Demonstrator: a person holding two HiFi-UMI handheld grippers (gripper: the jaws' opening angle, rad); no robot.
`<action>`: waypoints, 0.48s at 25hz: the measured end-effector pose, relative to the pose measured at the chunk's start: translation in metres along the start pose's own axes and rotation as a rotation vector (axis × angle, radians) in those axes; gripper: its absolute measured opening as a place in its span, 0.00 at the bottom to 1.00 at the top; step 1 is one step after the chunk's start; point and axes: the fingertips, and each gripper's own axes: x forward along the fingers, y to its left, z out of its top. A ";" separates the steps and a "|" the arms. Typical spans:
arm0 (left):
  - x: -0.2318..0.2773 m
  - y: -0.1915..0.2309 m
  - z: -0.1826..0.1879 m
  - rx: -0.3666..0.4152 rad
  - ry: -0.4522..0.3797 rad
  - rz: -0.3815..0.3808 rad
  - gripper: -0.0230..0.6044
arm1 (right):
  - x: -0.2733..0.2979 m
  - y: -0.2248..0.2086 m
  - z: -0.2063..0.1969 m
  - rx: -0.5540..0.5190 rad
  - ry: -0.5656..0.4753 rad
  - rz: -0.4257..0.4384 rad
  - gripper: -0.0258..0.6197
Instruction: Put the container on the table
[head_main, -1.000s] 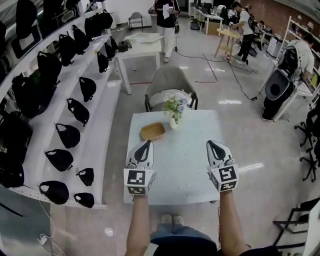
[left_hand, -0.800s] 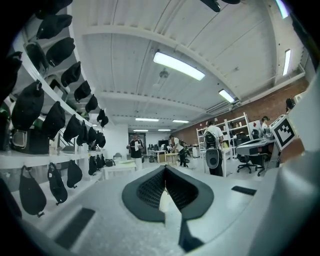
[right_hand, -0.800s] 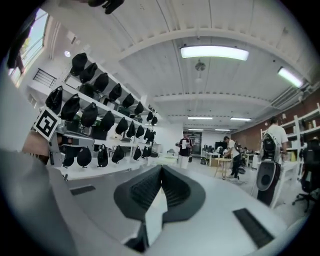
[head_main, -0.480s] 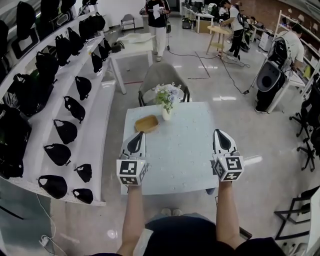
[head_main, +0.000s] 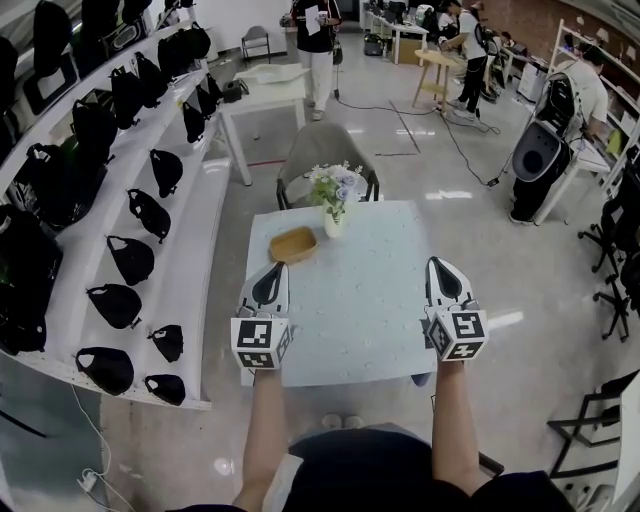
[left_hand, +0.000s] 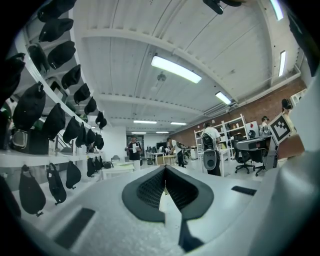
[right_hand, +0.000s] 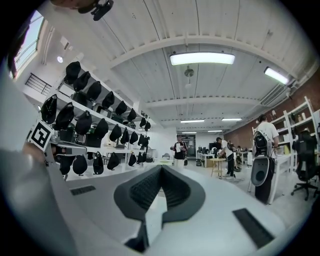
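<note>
A shallow wooden container (head_main: 293, 243) rests on the far left part of the white table (head_main: 360, 310), beside a vase of flowers (head_main: 332, 199). My left gripper (head_main: 270, 275) hangs over the table's near left edge, shut and empty, a short way in front of the container. My right gripper (head_main: 441, 272) is held over the near right edge, also shut with nothing in it. Both gripper views point up and across the room: the left gripper (left_hand: 165, 171) and the right gripper (right_hand: 161, 170) each show their dark pads pressed together. Neither view shows the container.
A grey chair (head_main: 327, 158) stands behind the table. White shelves with several black bags (head_main: 130, 262) run along the left. Another white table (head_main: 268, 92) and standing people (head_main: 318, 40) are farther back. A black speaker (head_main: 533, 158) and office chairs (head_main: 620, 250) are at the right.
The head view has pulled back a little, so the table sits higher in it. Both grippers stay shut over the near edge; the left one has sunk slightly.
</note>
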 end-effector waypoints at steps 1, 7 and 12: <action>0.000 0.001 0.000 -0.001 0.000 0.001 0.05 | 0.000 0.001 -0.001 -0.003 0.004 0.001 0.04; 0.001 0.002 0.003 -0.004 -0.008 -0.003 0.05 | 0.002 0.003 -0.005 -0.010 0.014 0.001 0.04; 0.002 0.004 0.002 -0.003 -0.005 -0.007 0.05 | 0.006 0.006 -0.007 -0.006 0.019 0.005 0.04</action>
